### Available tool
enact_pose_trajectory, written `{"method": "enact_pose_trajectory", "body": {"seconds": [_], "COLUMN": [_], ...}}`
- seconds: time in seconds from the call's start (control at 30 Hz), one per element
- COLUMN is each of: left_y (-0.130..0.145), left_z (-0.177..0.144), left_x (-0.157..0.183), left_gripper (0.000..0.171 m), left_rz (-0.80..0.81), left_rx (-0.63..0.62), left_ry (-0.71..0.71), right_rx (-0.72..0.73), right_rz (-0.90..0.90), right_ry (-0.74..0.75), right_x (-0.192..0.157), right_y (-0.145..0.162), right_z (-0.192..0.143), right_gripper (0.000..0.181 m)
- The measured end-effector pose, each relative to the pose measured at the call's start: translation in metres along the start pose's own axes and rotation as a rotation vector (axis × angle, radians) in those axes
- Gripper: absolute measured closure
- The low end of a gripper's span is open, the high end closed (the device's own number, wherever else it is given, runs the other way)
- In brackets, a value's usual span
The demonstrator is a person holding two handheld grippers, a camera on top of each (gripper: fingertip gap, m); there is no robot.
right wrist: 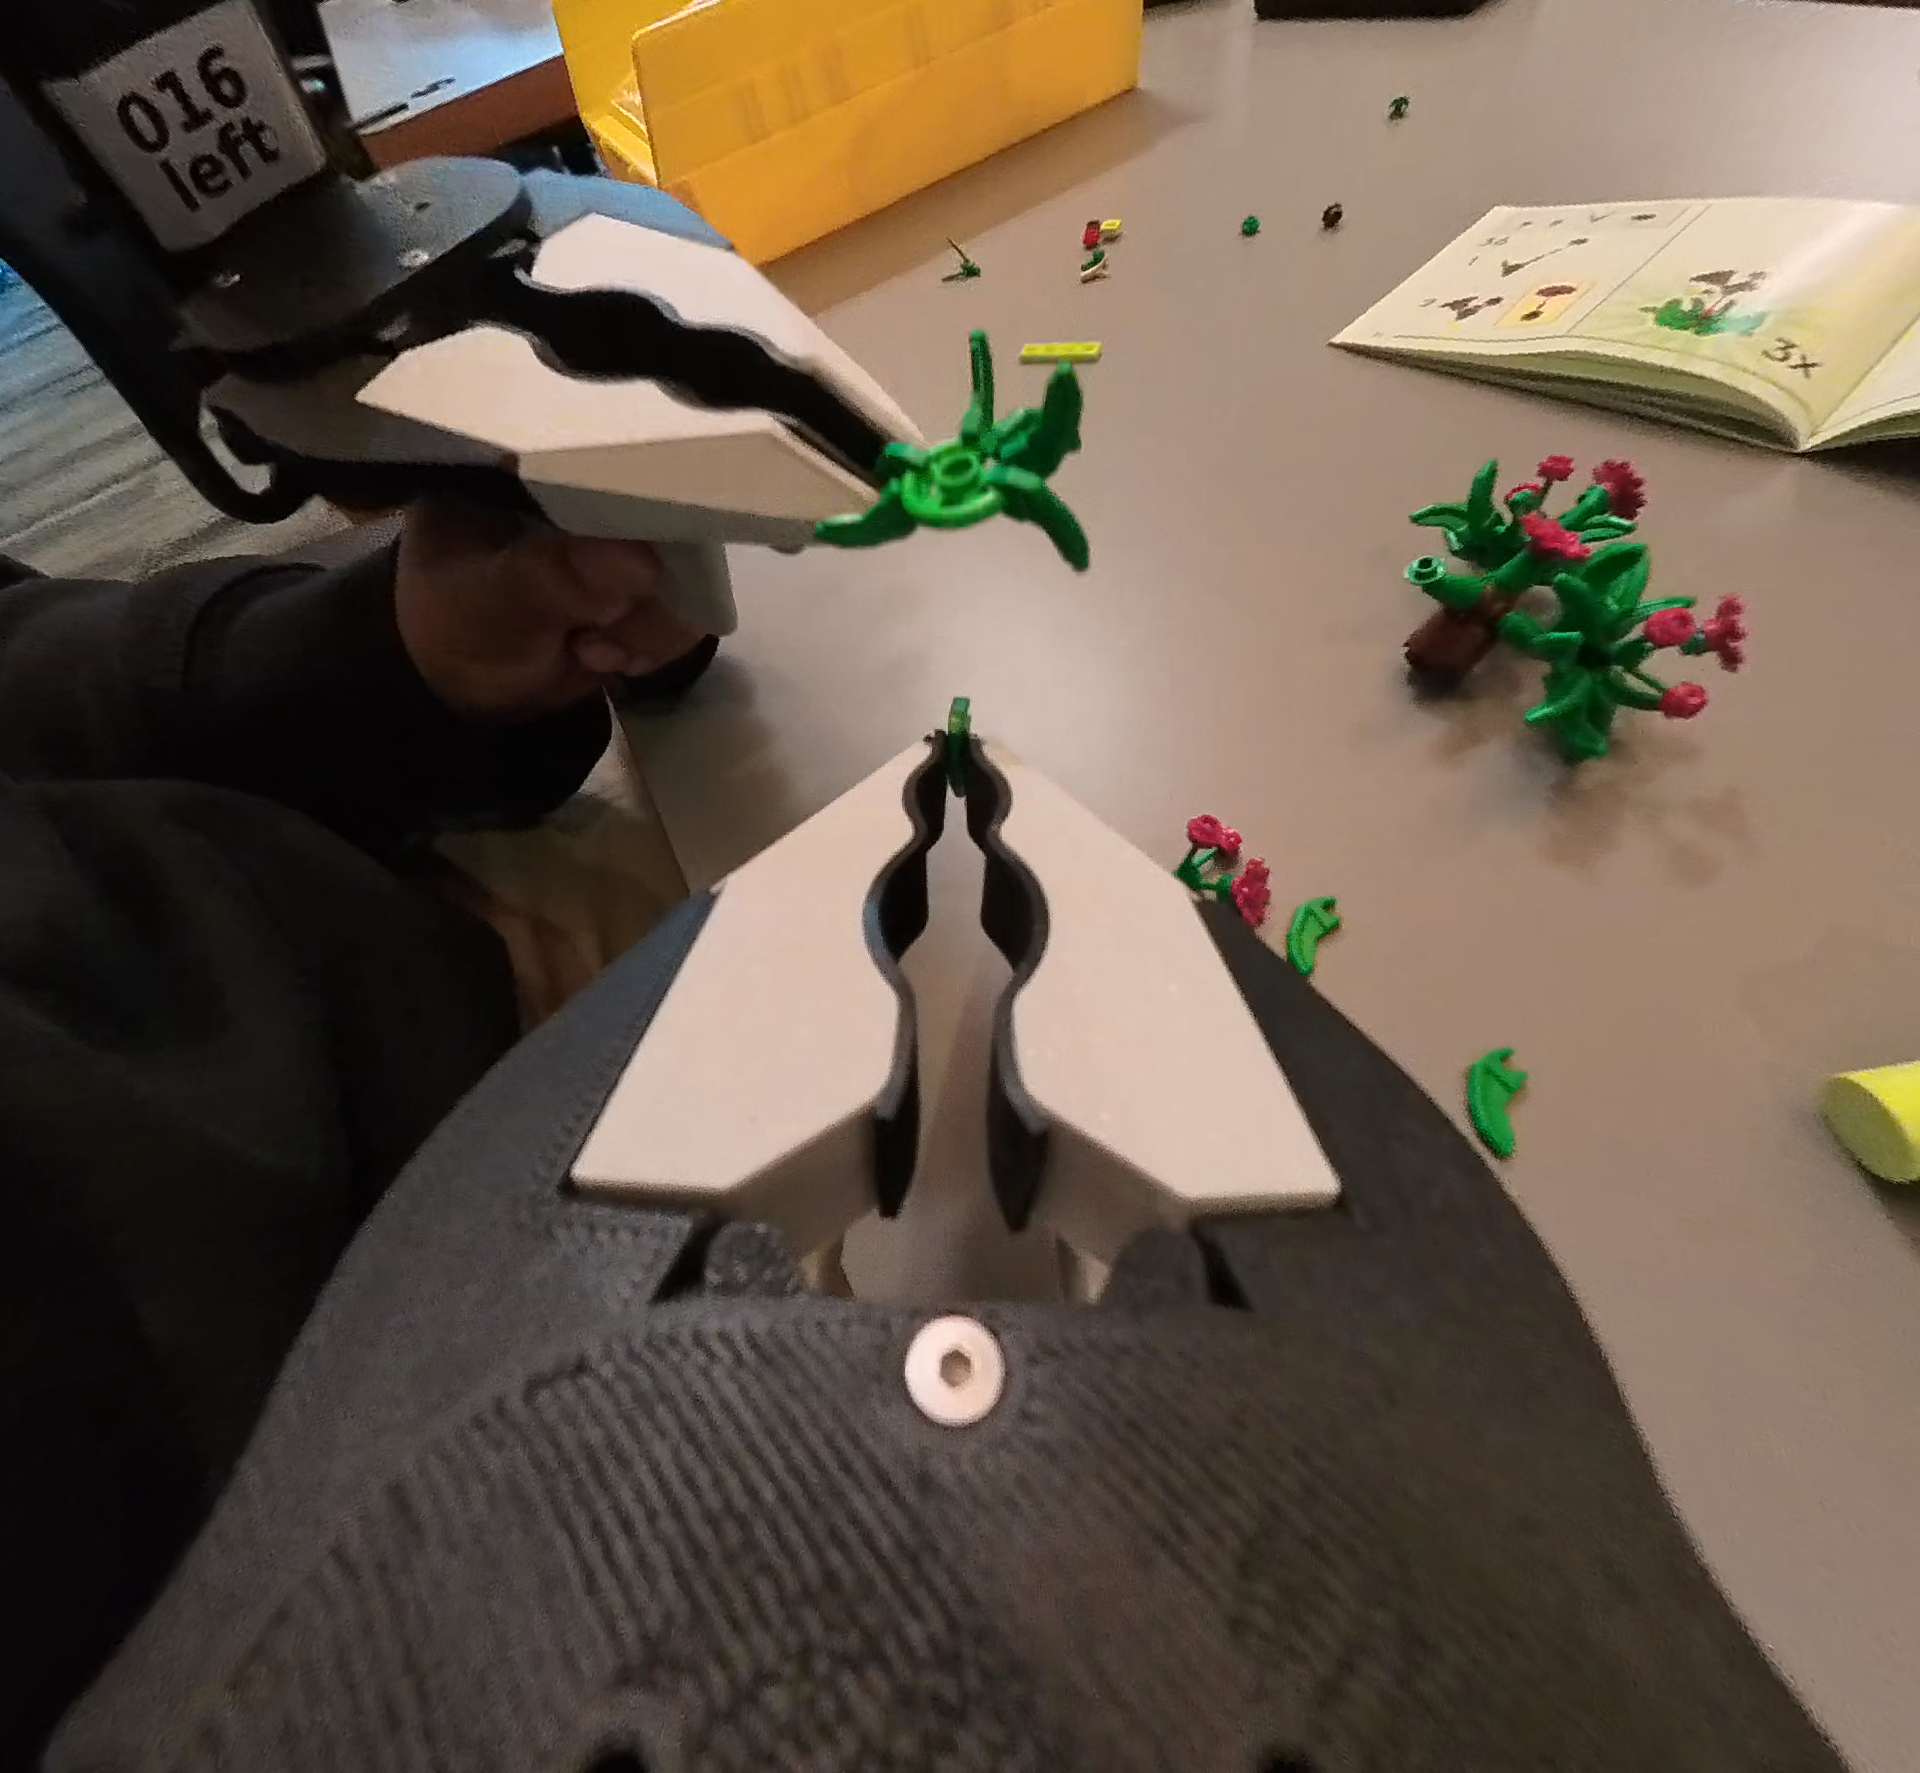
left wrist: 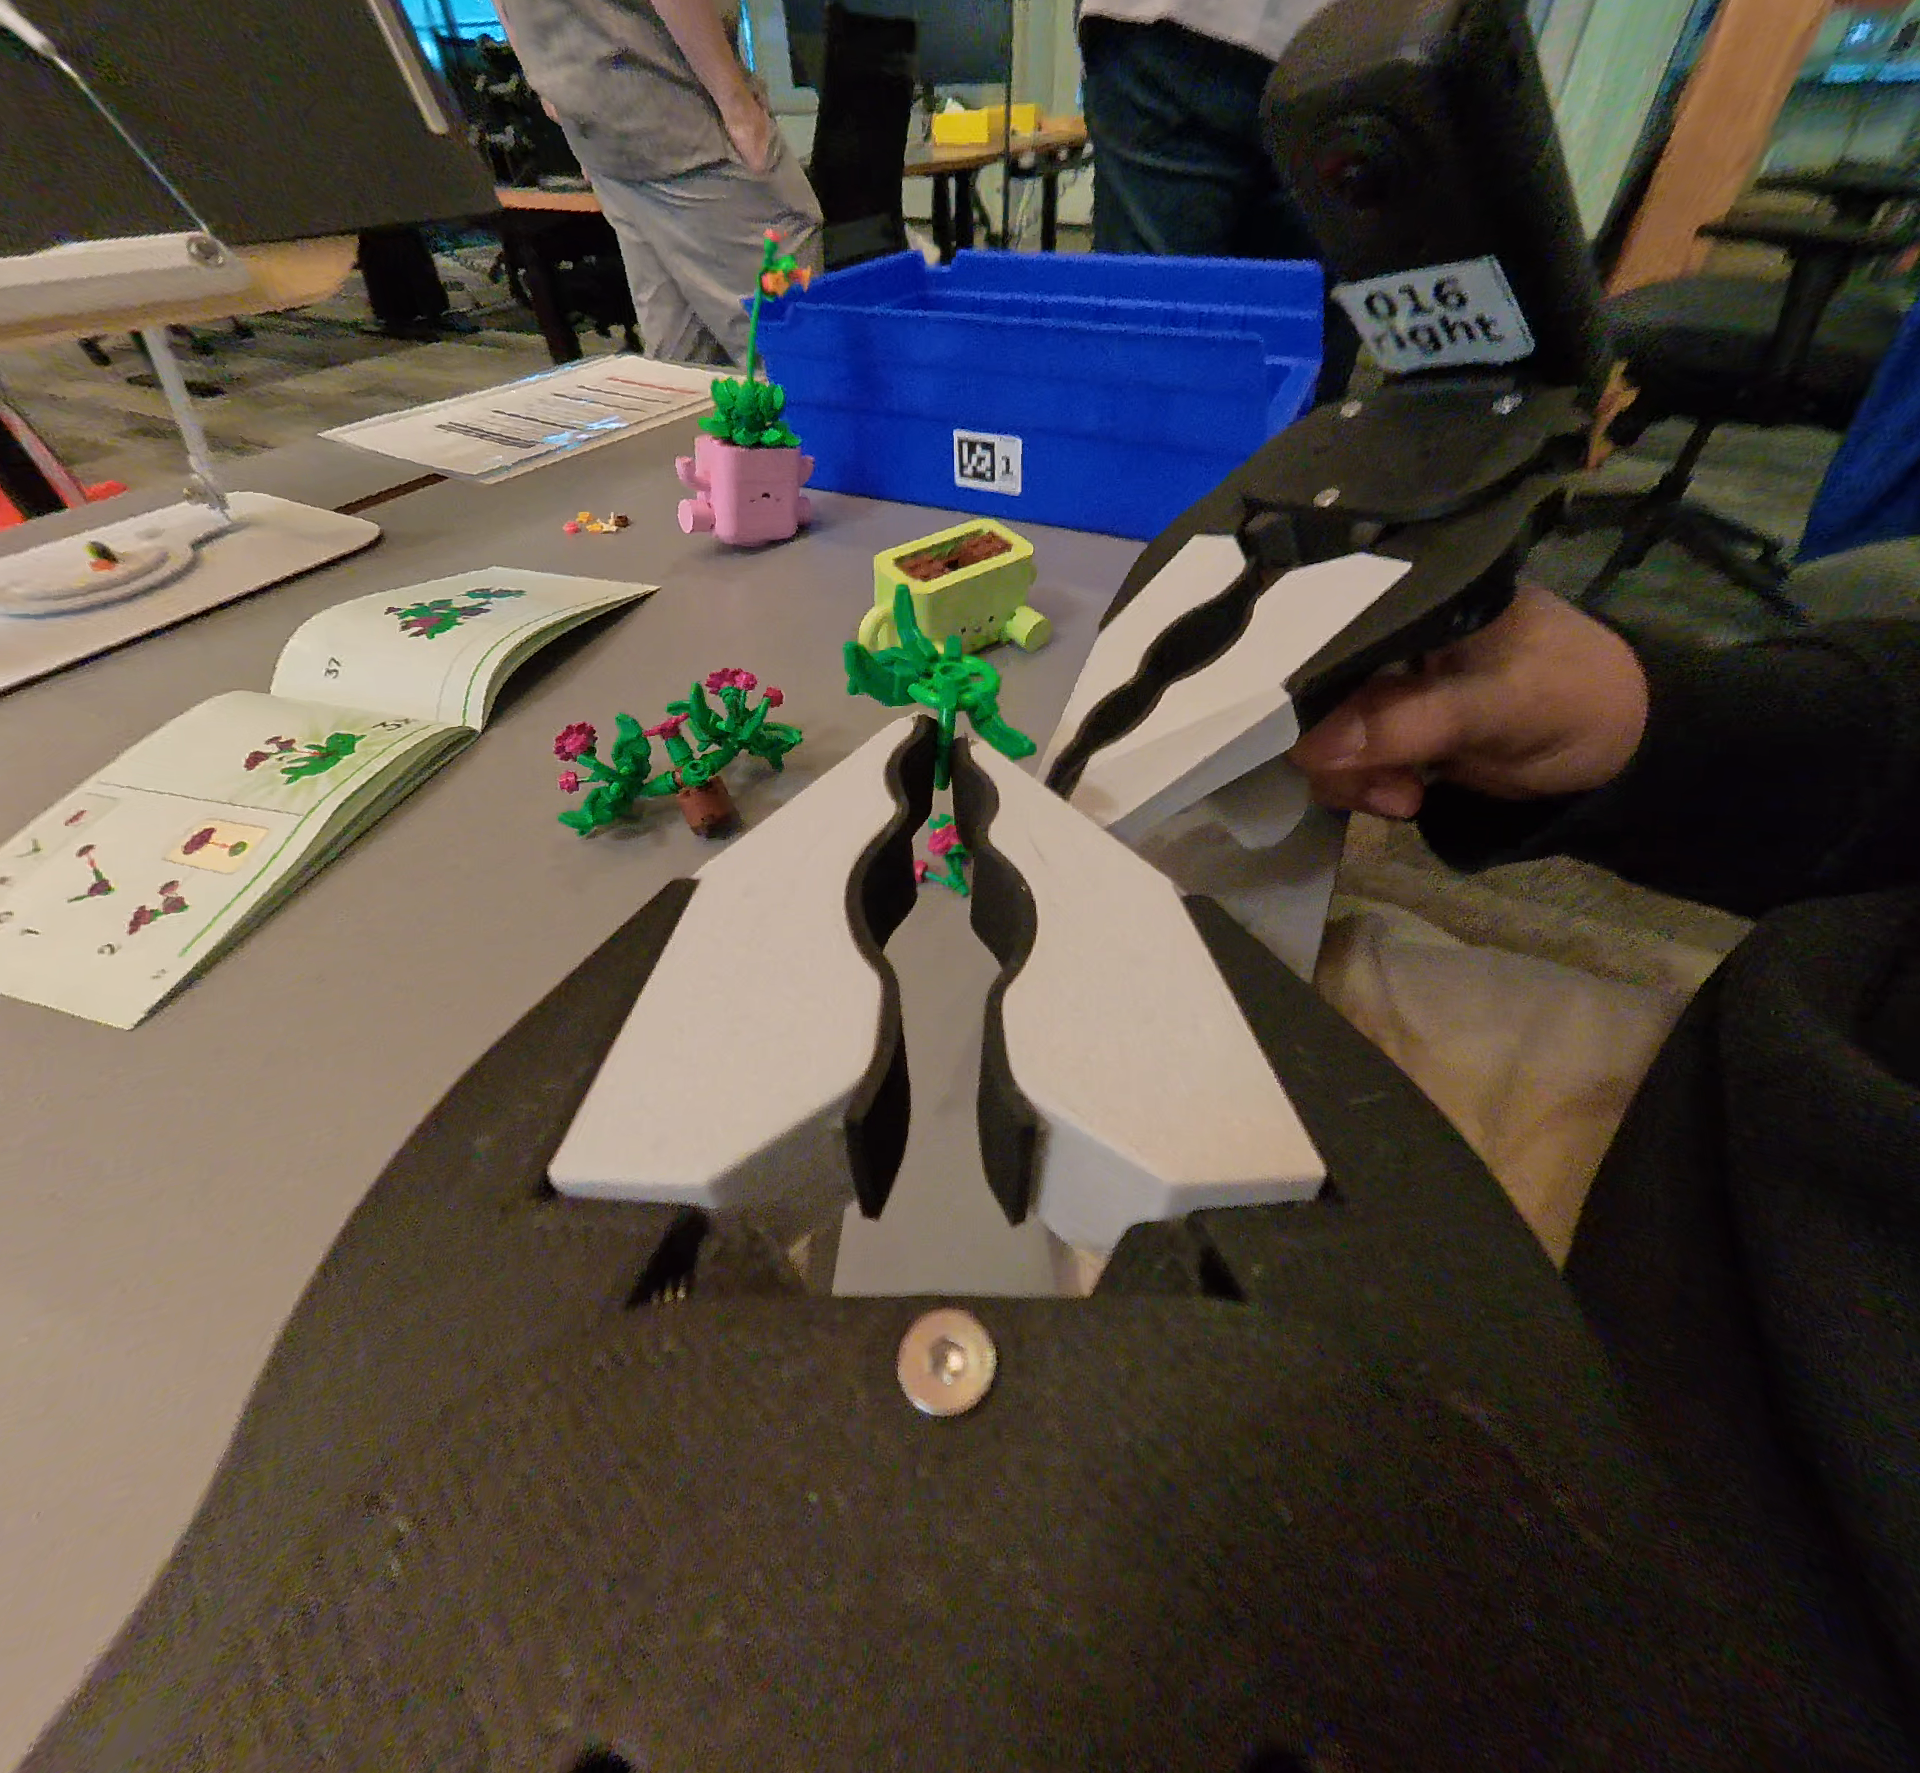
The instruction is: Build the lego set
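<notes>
At the centre of the left wrist view, the left gripper (left wrist: 943, 755) has its two grey fingers pinched together on the stem of a bright green plastic leaf cluster (left wrist: 935, 679), whose whorl of leaves fans out just above the fingertips, clear of the grey tabletop (left wrist: 416, 1048). In the right wrist view that same cluster (right wrist: 961, 476) sits left of centre, poking out sideways from the left gripper (right wrist: 868, 482). And the right gripper (right wrist: 958, 755), at mid-frame, is closed on a small dark green plastic piece (right wrist: 958, 736) that sticks up just past its tips; the cluster hangs above it in the frame, the two apart. Over at the right of the frame, a finished sprig of green leaves with magenta flowers on a brown base (right wrist: 1569, 601) lies tipped on the table. Just beside the right gripper's outer finger there's a loose magenta flower stem (right wrist: 1226, 866), with two loose green leaf pieces (right wrist: 1311, 931) farther toward the lower right. An open instruction booklet (right wrist: 1683, 310) rests at the upper right, and a lime-green brick-built pot (left wrist: 956, 585) stands behind the held cluster in the left wrist view.
</notes>
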State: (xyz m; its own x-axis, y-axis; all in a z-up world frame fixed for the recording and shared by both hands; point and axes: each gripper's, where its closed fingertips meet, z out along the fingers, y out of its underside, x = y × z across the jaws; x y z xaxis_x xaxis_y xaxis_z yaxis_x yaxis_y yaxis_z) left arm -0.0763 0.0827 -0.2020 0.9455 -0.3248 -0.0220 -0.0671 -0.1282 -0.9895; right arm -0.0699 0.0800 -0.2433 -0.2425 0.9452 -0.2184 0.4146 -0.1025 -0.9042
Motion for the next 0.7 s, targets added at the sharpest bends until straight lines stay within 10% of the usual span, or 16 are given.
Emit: {"method": "enact_pose_trajectory", "body": {"seconds": [0.3, 0.7], "left_y": [0.036, 0.043], "left_z": [0.007, 0.007], "left_x": [-0.009, -0.013], "left_gripper": [0.171, 0.171], "left_rz": [-0.147, -0.183], "left_rx": [-0.248, -0.287], "left_ry": [0.02, 0.015], "right_rx": [-0.02, -0.158], "right_rz": [-0.011, -0.017], "right_ry": [0.025, 0.094], "right_x": [0.002, 0.009], "right_y": [0.003, 0.023], "right_z": [0.001, 0.01], "right_gripper": [0.181, 0.18]}}
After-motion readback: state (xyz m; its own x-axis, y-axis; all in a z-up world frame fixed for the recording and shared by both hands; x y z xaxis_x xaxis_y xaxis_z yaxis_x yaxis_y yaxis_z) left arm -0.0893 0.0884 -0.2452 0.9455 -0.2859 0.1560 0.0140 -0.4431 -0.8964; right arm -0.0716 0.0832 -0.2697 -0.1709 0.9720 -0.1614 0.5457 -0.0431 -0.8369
